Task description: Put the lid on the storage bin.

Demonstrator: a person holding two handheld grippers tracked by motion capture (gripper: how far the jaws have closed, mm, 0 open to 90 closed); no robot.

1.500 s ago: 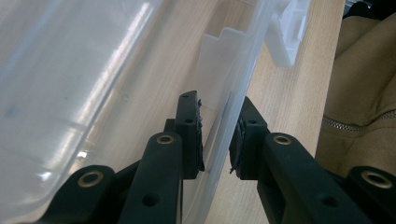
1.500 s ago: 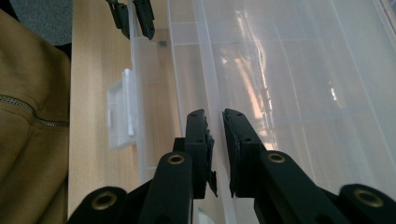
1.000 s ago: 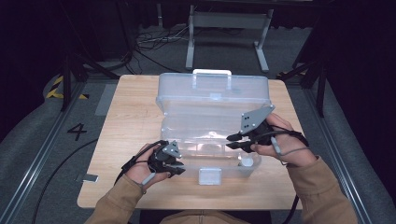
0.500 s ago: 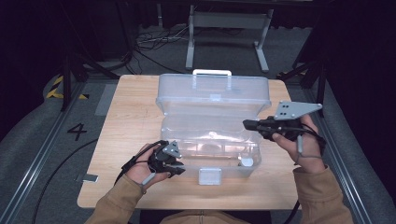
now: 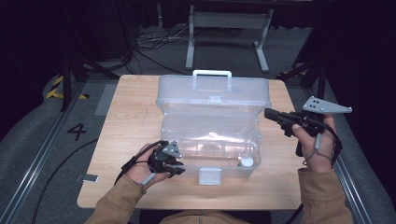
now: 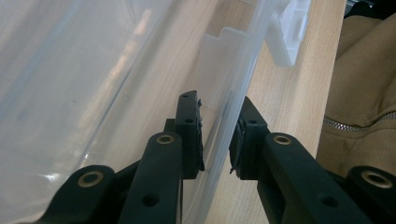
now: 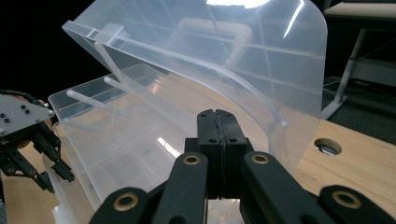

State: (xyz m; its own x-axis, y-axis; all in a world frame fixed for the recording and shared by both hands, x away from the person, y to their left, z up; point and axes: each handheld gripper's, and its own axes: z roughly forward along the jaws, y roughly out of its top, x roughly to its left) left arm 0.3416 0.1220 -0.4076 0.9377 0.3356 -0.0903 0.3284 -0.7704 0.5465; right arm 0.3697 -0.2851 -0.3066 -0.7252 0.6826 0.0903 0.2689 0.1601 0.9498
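Note:
A clear plastic box point(image 5: 210, 140) stands on the wooden table point(image 5: 130, 116) with its lid point(image 5: 215, 95) tipped up and back, the white handle point(image 5: 212, 74) at the top. My left gripper point(image 5: 179, 170) is at the box's front left corner. In the left gripper view its jaws point(image 6: 217, 112) are shut on the clear front wall point(image 6: 224, 121), one pad on each side. My right gripper point(image 5: 267, 113) hangs to the right of the box, clear of it. Its jaws point(image 7: 217, 114) are shut with nothing between them, pointing at the lid point(image 7: 196, 51).
A white latch point(image 5: 208, 176) hangs at the box's front. A small white round piece point(image 5: 246, 161) lies in its front right corner. The table has a round hole point(image 7: 327, 146) near one corner. A metal stand point(image 5: 229, 28) and cables sit on the floor behind.
My right gripper has drawn away to the right from the box's right side, and its jaws have closed. The left gripper and the box have stayed put.

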